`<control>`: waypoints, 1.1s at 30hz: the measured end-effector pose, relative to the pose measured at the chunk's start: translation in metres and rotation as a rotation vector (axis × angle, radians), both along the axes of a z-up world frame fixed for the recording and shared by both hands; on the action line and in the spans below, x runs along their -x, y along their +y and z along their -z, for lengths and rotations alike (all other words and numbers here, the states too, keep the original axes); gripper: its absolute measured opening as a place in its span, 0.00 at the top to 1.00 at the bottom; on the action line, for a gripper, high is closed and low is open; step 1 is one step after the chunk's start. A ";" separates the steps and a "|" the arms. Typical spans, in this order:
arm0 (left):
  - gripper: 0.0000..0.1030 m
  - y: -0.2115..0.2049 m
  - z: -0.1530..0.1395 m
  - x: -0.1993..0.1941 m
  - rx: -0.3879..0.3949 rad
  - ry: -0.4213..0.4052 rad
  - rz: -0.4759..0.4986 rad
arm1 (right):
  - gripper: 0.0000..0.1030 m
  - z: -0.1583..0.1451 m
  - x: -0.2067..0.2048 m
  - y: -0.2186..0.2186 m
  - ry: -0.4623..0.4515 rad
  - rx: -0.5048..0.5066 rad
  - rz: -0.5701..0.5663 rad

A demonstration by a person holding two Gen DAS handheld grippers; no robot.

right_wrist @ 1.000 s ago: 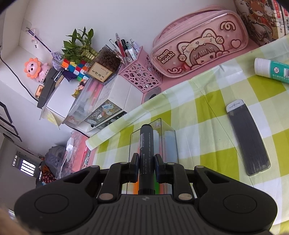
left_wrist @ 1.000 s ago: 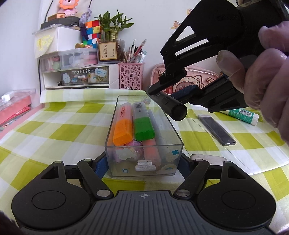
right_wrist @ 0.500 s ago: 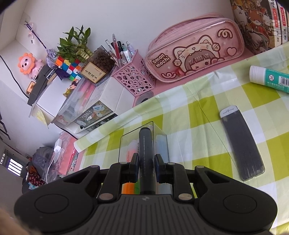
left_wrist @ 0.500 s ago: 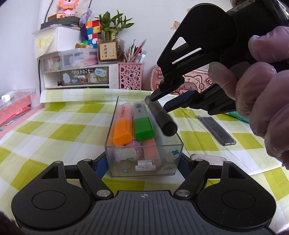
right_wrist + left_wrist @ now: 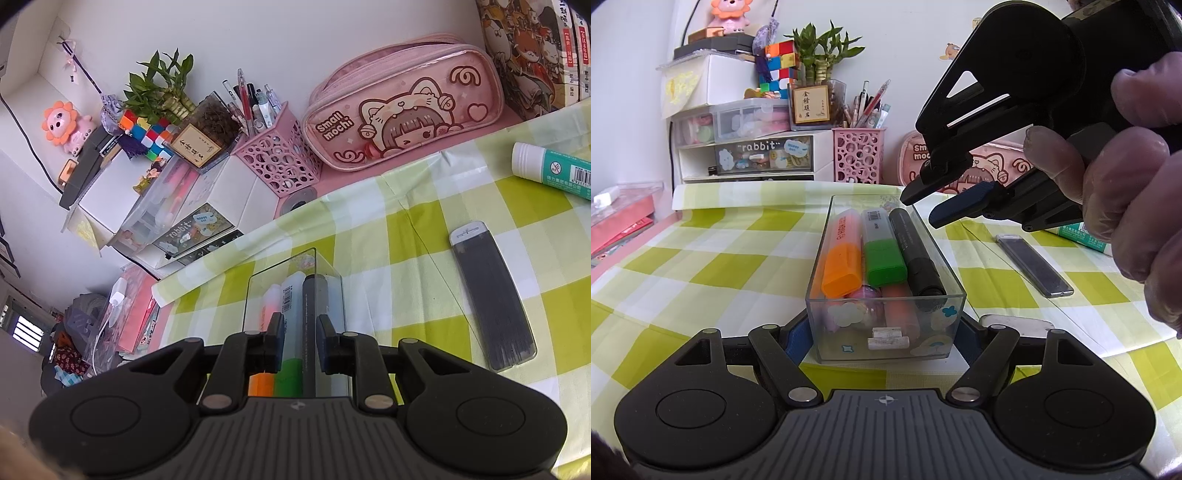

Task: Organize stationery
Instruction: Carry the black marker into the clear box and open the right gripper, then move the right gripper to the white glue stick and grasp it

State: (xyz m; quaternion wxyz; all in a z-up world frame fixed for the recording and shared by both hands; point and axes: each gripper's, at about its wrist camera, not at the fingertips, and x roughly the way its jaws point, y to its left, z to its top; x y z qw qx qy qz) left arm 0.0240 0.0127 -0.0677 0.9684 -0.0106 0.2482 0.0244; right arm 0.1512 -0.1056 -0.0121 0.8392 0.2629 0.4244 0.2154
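Clear box [image 5: 886,325] on checked tabletop [image 5: 701,266], gripped at near end by left tool [image 5: 882,339]. Inside: black marker [image 5: 916,254] at right wall, beside green [image 5: 884,254] & orange highlighters [image 5: 842,266]. Right tool [image 5: 923,206] above box, narrow gap, holding nothing.

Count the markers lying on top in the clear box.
3: orange highlighter left, green highlighter middle, black marker right. More lie underneath, partly hidden.

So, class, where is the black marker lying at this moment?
In the left wrist view the black marker lies inside the clear box, on its right side, next to the green highlighter.
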 end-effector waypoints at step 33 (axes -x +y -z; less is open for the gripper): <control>0.28 0.000 0.000 0.000 -0.005 0.000 0.000 | 0.18 0.042 0.011 -0.136 -0.243 0.650 0.004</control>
